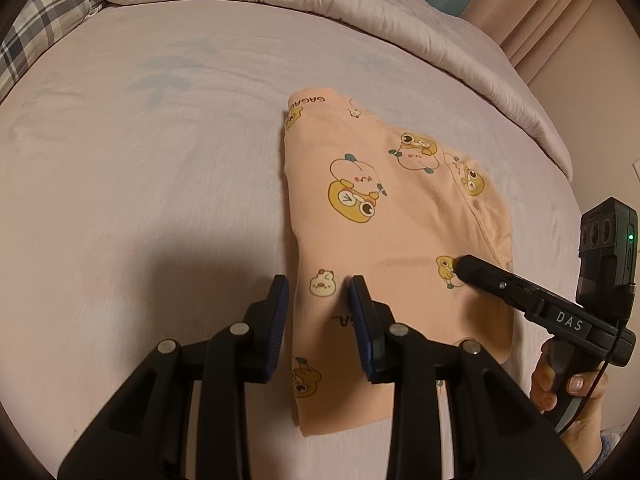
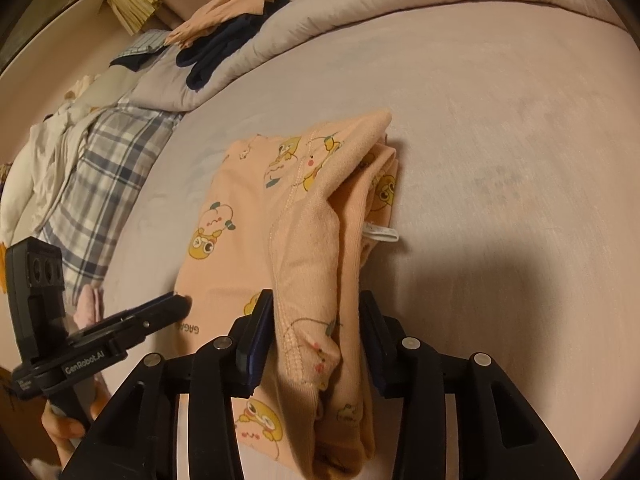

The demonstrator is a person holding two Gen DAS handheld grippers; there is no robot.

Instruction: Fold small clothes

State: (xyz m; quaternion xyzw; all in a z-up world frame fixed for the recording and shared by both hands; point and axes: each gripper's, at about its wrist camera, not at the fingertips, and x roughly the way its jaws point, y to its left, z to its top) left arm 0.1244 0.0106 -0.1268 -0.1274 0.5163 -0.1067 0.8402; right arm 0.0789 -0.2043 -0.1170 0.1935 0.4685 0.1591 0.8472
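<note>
One peach garment [image 1: 384, 220] between two tools: left tool [image 1: 320, 292], right tool [image 2: 316, 312].

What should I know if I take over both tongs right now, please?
Left tongs: open, empty, low over the near left part of the peach pyjama garment.
Right tongs: a raised fold of the garment's right edge sits between the jaws; whether they are pinching it is unclear.
The garment lies on the bed sheet, already folded into a narrow stack.
Left to do: lay the raised edge down, finish the fold and smooth it. More clothes wait on the duvet.
</note>
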